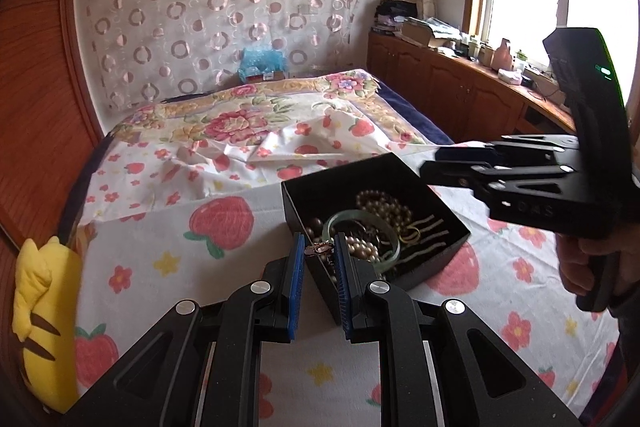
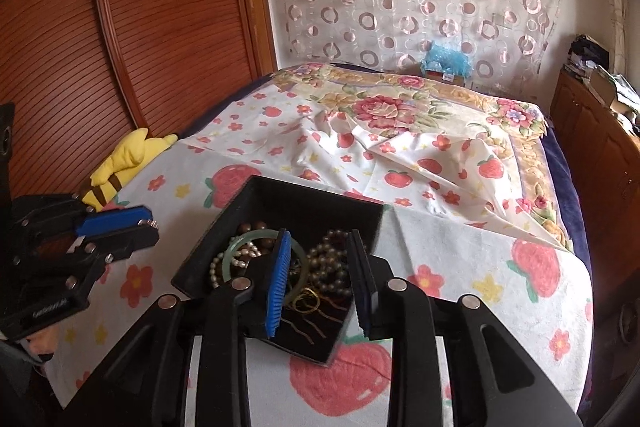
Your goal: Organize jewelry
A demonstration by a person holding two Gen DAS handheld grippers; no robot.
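A black open box (image 1: 424,257) sits on the strawberry-print bedsheet (image 1: 160,227) and holds a pale green bangle (image 1: 360,223), pearl and bead strands (image 1: 384,205), a gold ring and hairpins. My left gripper (image 1: 319,249) is shut on a small brown-gold clasp piece (image 1: 319,249) at the box's near corner. In the right wrist view the box (image 2: 208,247) lies under my right gripper (image 2: 318,247), which is open above the bangle (image 2: 240,241) and beads (image 2: 328,263). The left gripper (image 2: 116,227) shows at left there.
A yellow plush toy (image 1: 40,307) lies at the bed's left edge by the wooden headboard (image 2: 120,27). A floral blanket (image 1: 256,115) covers the far bed. A wooden cabinet (image 1: 460,87) with clutter runs under the window at right.
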